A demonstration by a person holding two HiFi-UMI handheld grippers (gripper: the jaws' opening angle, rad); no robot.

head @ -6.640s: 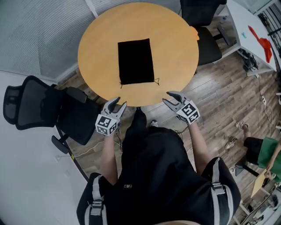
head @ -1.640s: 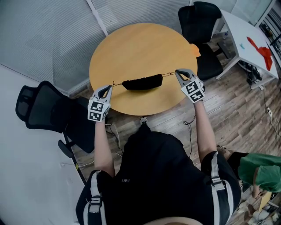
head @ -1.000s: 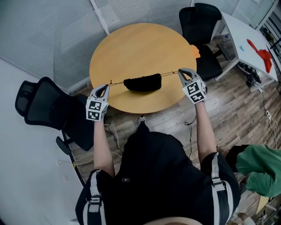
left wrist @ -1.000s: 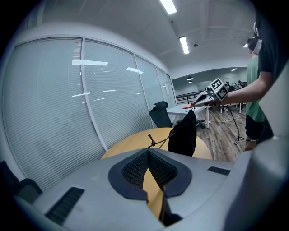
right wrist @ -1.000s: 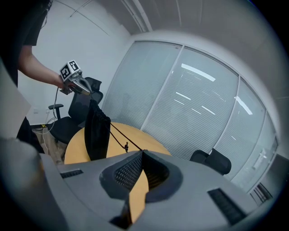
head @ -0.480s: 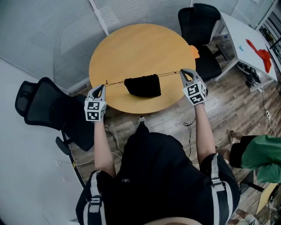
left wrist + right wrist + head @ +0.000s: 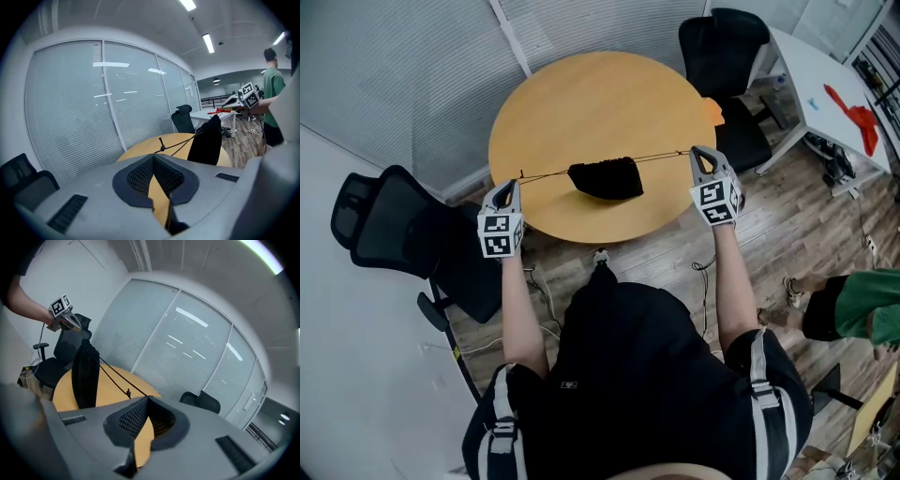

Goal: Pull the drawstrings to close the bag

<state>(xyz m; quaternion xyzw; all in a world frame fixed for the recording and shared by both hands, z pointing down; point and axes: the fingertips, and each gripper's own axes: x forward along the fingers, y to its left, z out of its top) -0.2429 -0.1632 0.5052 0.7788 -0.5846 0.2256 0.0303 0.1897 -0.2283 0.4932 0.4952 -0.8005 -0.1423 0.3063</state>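
Note:
A black drawstring bag hangs bunched up over the round wooden table, slung between two taut cords. My left gripper is shut on the left drawstring at the table's left edge. My right gripper is shut on the right drawstring at the right edge. In the left gripper view the cord's knot sits just past the closed fingertips, with the bag beyond. In the right gripper view the knot and bag show the same way.
A black office chair stands left of the table, another at the back right. A white desk with a red item is at the far right. A person in green stands on the wood floor at the right.
Both grippers have drawn a little farther apart along the cords, and the bag's mouth has gathered tighter. The person in green has shifted toward the right edge.

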